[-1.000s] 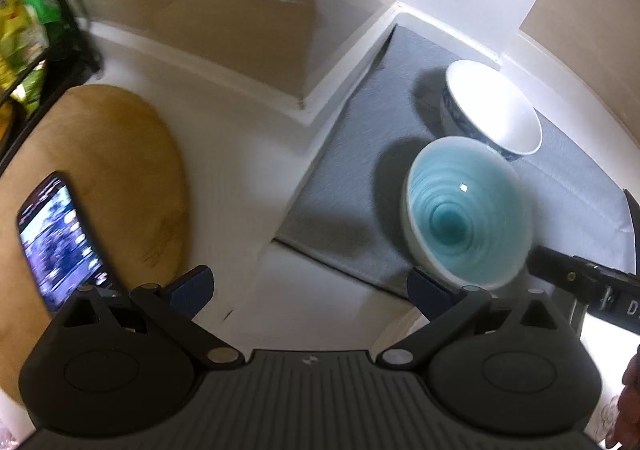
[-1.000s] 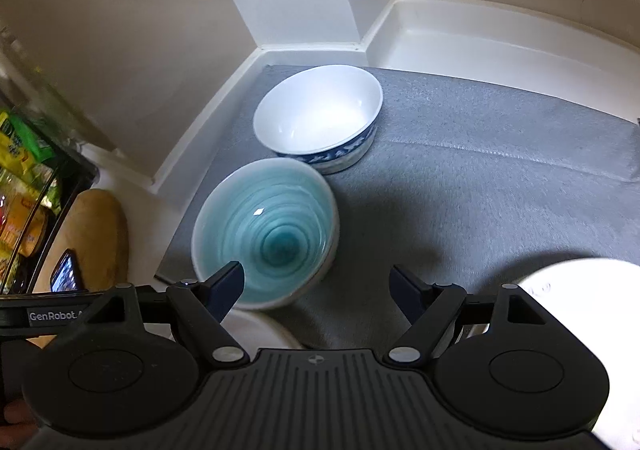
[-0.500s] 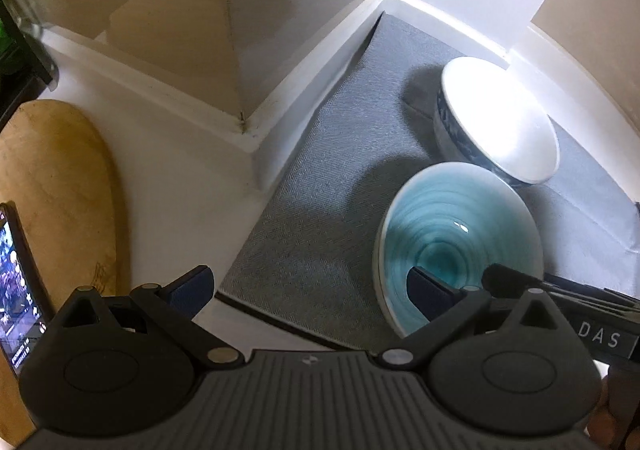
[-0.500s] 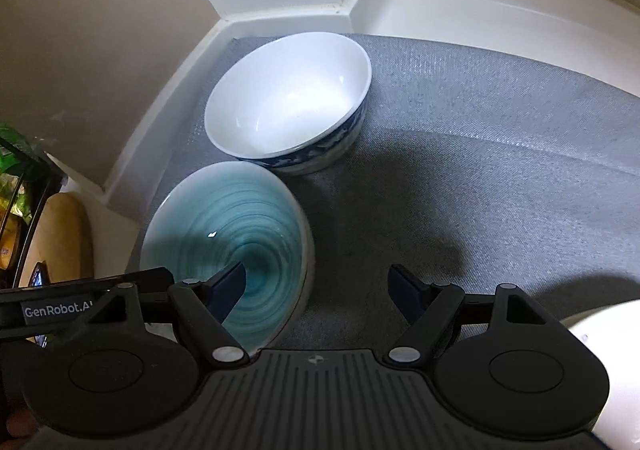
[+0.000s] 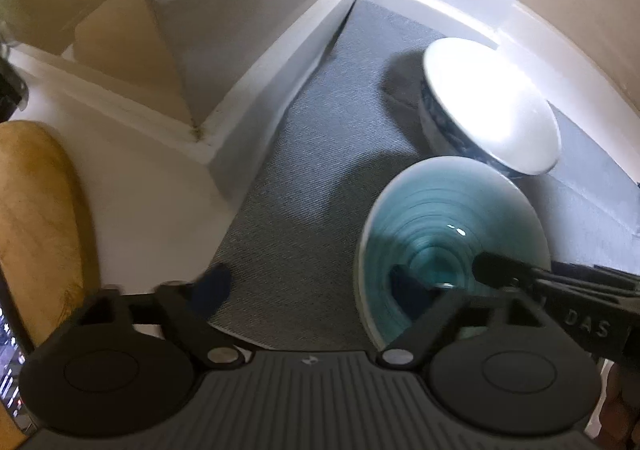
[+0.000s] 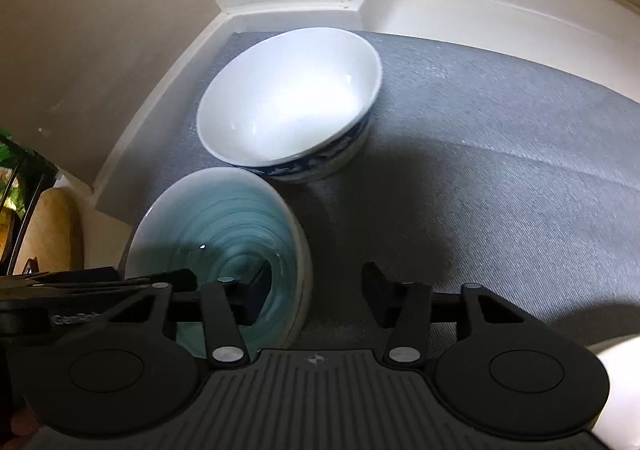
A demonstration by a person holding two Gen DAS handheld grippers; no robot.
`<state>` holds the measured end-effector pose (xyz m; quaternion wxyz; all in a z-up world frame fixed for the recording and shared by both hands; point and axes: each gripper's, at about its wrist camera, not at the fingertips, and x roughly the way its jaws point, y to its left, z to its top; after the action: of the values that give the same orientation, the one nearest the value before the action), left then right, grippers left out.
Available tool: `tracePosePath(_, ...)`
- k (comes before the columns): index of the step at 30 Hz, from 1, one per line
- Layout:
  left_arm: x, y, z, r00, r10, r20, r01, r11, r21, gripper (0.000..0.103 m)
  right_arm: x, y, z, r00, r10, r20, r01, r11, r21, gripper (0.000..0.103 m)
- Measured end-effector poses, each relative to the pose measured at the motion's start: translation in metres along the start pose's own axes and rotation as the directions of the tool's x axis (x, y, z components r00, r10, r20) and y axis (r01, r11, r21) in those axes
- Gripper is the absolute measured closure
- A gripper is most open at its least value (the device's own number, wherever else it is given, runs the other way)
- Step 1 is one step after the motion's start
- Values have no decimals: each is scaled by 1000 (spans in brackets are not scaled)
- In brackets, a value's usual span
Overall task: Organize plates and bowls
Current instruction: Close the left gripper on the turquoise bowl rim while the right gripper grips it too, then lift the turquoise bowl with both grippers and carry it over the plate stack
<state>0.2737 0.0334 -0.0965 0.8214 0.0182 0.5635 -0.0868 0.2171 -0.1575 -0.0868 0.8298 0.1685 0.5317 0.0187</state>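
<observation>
A teal ribbed bowl [image 5: 448, 222] [image 6: 224, 218] sits on a grey mat [image 5: 320, 154] [image 6: 480, 178], touching a white bowl with blue pattern [image 5: 488, 118] [image 6: 288, 102] behind it. My left gripper [image 5: 308, 290] is open, straddling the teal bowl's left rim, right finger inside the bowl. My right gripper [image 6: 316, 294] is open, straddling the bowl's right rim, left finger inside. Neither is closed on the rim.
A white wall corner [image 5: 208, 138] borders the mat on the left. A wooden board [image 5: 36, 226] with a phone lies further left. A white plate edge [image 6: 616, 378] shows at the lower right of the right wrist view.
Both grippers moved forward and down over the teal bowl. Each now has one finger inside the bowl. The jaws of both have narrowed somewhat. The bowls have not moved.
</observation>
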Motion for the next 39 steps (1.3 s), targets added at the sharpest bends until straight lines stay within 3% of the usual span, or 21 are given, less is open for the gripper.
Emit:
tracePosePath(2,0,-1,0,999,-33,1,33,999,5,40,2,2,1,1000,3,0,-3,1000,-16,66)
tracePosePath(4,-2,0,0,997,-72,-6,73,997,6,61,5,5,2,1000,19,-13,-19,999,-29,85)
tracePosePath(7,-2,-2,0,990,-136,-44,136,991,11,82,8,10,3,1000,23,-19,-24,999,-40,85)
tracePosePath(18,-16,8,2,996,-84,-2,84,996,-26,82,10,36,9,998,58,-36,-60,996,-71,85)
tracePosePath(39,-92,33,-24,986,-122,113,127,991,-37,82,-47,68,4,992,91,86,-77,986,-147,85)
